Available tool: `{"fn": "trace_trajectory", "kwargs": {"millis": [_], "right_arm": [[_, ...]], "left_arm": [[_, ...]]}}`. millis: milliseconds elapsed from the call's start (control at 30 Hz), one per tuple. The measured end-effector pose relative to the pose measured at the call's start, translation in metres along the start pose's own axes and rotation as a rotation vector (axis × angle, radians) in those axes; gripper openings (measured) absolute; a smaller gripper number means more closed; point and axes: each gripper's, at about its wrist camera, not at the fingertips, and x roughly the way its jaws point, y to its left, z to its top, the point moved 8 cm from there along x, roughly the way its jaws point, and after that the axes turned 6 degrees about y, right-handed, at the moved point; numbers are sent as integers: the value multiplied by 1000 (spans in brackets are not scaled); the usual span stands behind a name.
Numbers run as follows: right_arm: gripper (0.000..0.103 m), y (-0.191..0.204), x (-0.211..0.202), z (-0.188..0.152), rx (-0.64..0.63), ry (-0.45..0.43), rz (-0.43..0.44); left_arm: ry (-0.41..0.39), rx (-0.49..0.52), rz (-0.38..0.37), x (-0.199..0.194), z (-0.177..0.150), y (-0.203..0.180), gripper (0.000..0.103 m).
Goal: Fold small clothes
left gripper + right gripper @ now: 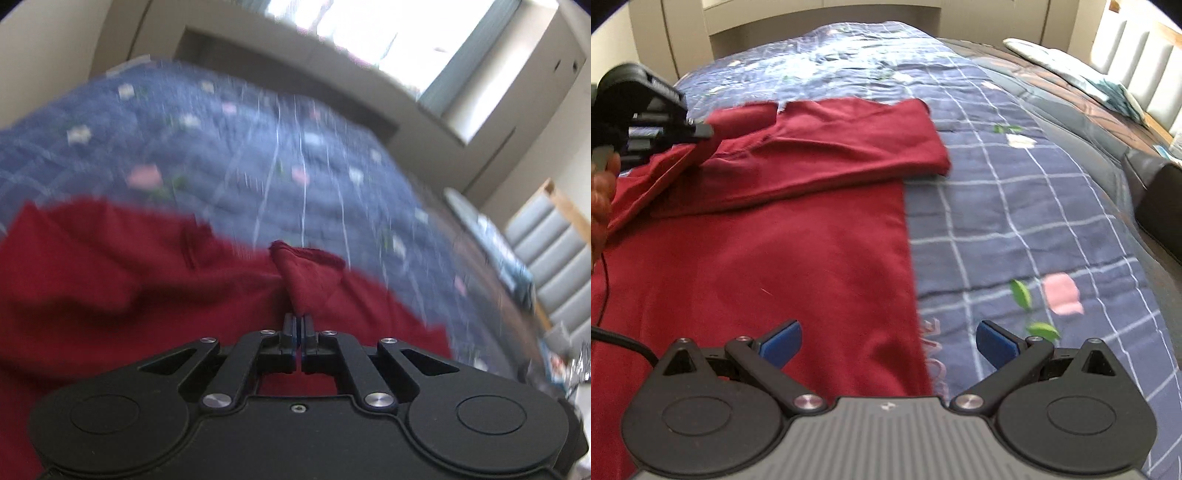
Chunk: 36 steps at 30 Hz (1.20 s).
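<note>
Left gripper [298,320]: jaws pinched tight on a fold of the red garment [155,295], lifting a corner over the body. Right gripper [888,345]: jaws wide apart, holding nothing, poised above the garment's right edge nr the hem. Garment lies spread on the bed's blue checked quilt [1015,206], one sleeve already folded across. Good technique, prob.: carry the pinched corner low & straight, lay edge on edge w/o dragging the lower layer, right gripper pinning the cloth.

black right gripper [888,341], blue pads [781,341], silver screws, ribbed grey housing
</note>
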Motion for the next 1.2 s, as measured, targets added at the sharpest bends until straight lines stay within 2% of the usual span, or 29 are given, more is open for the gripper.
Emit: {"fn": "trace_trajectory", "kwargs": {"millis": [133, 167, 200, 267, 333, 400, 500, 667, 767, 867, 1033, 1133, 1200], "right_arm": [[103, -6, 3, -3, 16, 8, -13], [103, -7, 3, -2, 20, 7, -13], [103, -7, 3, -1, 22, 5, -13], [103, -6, 3, 1, 18, 2, -14], [103, -4, 4, 5, 11, -2, -12], [103, -2, 6, 10, 3, -6, -9], [103, 5, 11, 19, -8, -21, 1], [103, 24, 18, 46, -37, -76, 70], [100, 39, 24, 73, -47, -125, 136], [93, 54, 35, 101, -55, -146, 190], [85, 74, 57, 141, -49, -127, 222], [79, 84, 70, 153, -24, -97, 261], [70, 87, 80, 156, -6, -66, 266]], "left_arm": [[44, -6, 7, 10, -16, 6, 2], [54, -10, 7, 9, -20, 4, 6], [68, -14, 6, 12, -20, 5, 14], [82, -19, 2, 7, -21, 2, 21], [93, -17, 5, 1, -22, 0, 34], [101, -28, 15, -4, -22, 2, 63], [92, -64, 44, -17, -21, 15, 76], [57, -124, 125, -44, -17, 51, 88], [36, -122, 212, -64, -15, 79, 98], [23, -114, 298, -83, -12, 107, 100], [25, -148, 443, -106, -16, 161, 101], [51, -171, 525, -111, -22, 189, 101], [76, -191, 554, -113, -28, 204, 101]]}}
